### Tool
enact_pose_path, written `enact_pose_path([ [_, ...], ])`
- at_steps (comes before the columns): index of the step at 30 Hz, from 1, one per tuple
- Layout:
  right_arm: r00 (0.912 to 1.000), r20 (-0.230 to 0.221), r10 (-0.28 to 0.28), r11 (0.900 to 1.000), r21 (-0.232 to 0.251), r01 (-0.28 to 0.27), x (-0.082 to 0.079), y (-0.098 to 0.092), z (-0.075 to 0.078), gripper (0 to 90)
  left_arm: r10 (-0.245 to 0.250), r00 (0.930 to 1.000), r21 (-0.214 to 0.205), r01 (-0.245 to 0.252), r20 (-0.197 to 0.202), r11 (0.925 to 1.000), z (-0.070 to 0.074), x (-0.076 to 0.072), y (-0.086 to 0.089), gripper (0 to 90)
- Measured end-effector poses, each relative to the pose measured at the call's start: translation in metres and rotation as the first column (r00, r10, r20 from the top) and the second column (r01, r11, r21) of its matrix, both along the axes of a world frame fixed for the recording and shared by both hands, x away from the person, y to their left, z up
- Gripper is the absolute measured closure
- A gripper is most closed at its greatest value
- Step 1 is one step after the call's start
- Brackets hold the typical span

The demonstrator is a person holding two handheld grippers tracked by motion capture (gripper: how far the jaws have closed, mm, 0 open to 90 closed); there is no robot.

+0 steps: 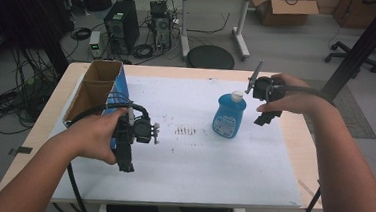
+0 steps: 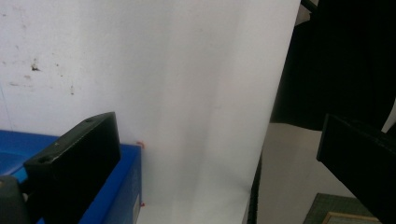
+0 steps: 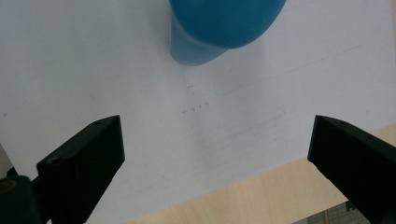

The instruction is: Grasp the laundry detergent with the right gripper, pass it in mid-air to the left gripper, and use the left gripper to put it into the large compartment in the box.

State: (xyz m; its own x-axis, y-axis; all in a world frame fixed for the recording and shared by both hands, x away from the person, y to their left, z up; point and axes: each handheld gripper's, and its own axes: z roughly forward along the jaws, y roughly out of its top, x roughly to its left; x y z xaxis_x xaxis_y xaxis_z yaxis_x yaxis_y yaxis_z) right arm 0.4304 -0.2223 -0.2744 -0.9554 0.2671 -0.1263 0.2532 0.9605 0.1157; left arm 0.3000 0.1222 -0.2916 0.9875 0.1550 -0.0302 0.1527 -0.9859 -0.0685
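Bottle [image 1: 229, 114] upright mid-sheet, just left of right gripper [image 1: 266, 109], long axis vertical; right gripper nearer, jaws spread, empty; left gripper [image 1: 129, 149] well apart beside box [image 1: 97, 87], jaws spread, empty.

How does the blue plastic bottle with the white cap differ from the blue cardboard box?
The blue plastic bottle with the white cap is rounded and capped; the blue cardboard box is square-edged and open-topped. The bottle stands mid-sheet, the box at its left edge. Both are blue and upright.
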Motion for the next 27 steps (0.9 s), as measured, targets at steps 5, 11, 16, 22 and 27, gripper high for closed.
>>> enact_pose_path([
  [5,1.0,-0.004,0.006,1.0,0.005,-0.006,0.001,0.001,-0.002,3.9,0.004,1.0,-0.007,-0.004,0.005,1.0,0.001,0.0,0.002,0.2],
  [11,0.9999,0.0,0.011,0.9999,0.009,-0.011,0.004,-0.001,-0.004,3.9,0.009,1.0,-0.005,-0.009,0.002,1.0,0.001,-0.001,0.002,0.2],
  [16,1.0,0.002,-0.009,0.9995,0.03,0.009,0.002,-0.005,-0.008,3.9,0.001,1.0,-0.002,-0.001,0.005,1.0,0.001,0.0,0.0,0.2],
  [22,0.9999,0.01,-0.006,0.9982,0.06,0.005,-0.003,-0.01,-0.016,3.9,-0.008,1.0,-0.002,0.008,0.001,1.0,0.001,-0.004,-0.001,0.2],
  [27,0.9998,0.009,-0.018,0.9945,0.103,0.017,-0.009,-0.016,-0.026,4.1,-0.015,0.9999,0.005,0.015,0.001,0.9999,-0.001,-0.006,-0.001,0.2],
])
